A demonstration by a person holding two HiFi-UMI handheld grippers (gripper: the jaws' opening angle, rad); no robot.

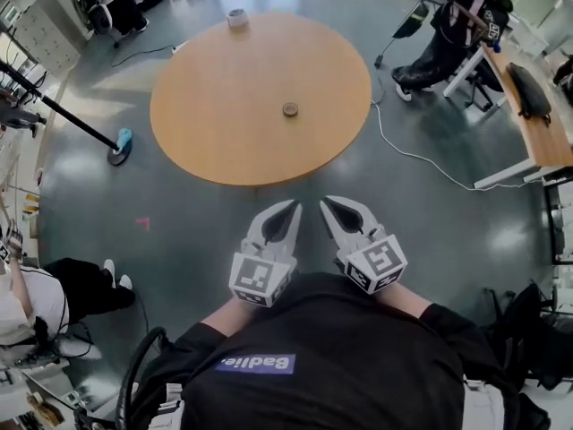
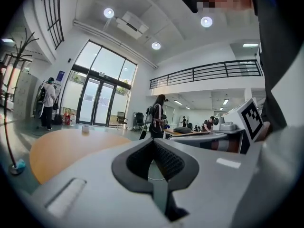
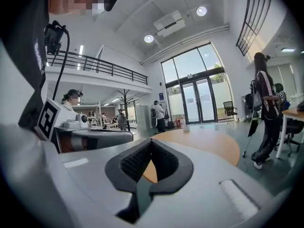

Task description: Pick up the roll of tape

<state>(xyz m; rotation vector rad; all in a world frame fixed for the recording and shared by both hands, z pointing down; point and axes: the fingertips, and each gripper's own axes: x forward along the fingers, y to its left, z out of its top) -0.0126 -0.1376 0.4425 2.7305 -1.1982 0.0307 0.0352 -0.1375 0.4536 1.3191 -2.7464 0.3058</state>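
Both tongs are clenched & empty. Left tongs [image 1: 285, 219] and right tongs [image 1: 337, 213] are held side by side close to the person's chest, tips pointing fwd over the floor, short of the tabletop [image 1: 206, 106]. Gripper views agree: left tongs [image 2: 153, 142] have tips meeting w/ only floor seen thru the gap, and right tongs [image 3: 152, 141] are the same w/ a bit of tabletop showing thru.

Tape [image 1: 290, 109] lies flat on the tabletop, right of centre, alone, well apart from both tongs. By my read the task is not begun: nothing reached, nothing gripped. Left to do: move in, open one pair, close on the tape, lift.

Around: a white cup [image 1: 237, 18] (looks like one, too small to be sure) sits at the far rim, well away from the tape, so no bother. Pole [image 1: 63, 113] w/ blue foot is on the floor at left, cable [image 1: 407, 153] on the floor at right. People are round the room, none near the tape. Nothing lies betw. tongs & tape but bare wood and a strip of floor.
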